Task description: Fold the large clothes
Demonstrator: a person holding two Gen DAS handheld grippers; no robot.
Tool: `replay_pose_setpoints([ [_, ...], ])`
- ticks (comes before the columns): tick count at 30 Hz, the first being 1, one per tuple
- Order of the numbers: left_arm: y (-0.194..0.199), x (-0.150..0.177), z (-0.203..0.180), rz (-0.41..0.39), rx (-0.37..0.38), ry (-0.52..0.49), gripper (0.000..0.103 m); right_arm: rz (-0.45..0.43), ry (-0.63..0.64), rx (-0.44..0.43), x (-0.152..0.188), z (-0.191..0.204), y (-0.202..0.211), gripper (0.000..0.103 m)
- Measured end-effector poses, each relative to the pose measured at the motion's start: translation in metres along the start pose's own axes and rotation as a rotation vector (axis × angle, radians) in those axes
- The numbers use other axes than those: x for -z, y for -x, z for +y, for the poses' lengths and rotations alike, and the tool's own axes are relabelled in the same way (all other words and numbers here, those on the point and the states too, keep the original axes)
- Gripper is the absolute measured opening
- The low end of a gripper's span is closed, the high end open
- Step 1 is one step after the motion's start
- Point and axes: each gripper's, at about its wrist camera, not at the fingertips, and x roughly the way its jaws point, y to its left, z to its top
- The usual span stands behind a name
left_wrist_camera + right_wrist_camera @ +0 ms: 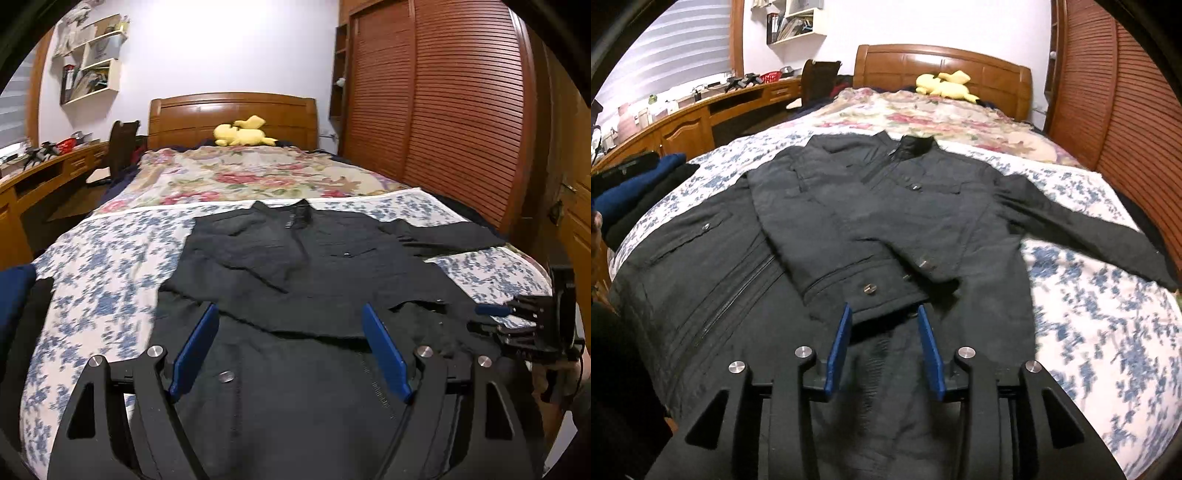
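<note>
A large dark grey jacket [295, 266] lies on the bed, collar toward the headboard. Its left sleeve is folded across the chest; the other sleeve [1082, 225] stretches out to the right. My left gripper [290, 314] is open wide just above the jacket's lower part and holds nothing. My right gripper [884, 314] is open, its blue fingers [840, 347] on either side of the folded sleeve's cuff [882, 295], not closed on it. The right gripper also shows in the left wrist view [517, 317] at the jacket's right edge.
The jacket lies on a blue-flowered sheet [103, 277] over a rose-patterned bedspread [251, 177]. A yellow plush toy [243, 134] sits by the wooden headboard. Folded dark and blue clothes [635, 192] are stacked at the bed's left edge. A desk [701, 114] stands left, a louvred wardrobe [443, 110] right.
</note>
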Motion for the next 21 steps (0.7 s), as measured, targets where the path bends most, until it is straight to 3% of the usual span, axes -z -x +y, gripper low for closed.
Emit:
replay_pose_setpoints([
  [10, -0.028, -0.007, -0.048, 0.014, 0.066, -0.030, 0.080, -0.057, -0.027, 0.071, -0.014, -0.057, 0.012, 0.045],
  [21, -0.055, -0.001, -0.075, 0.051, 0.073, -0.055, 0.080, -0.037, -0.076, 0.192, -0.025, -0.149, 0.001, 0.066],
])
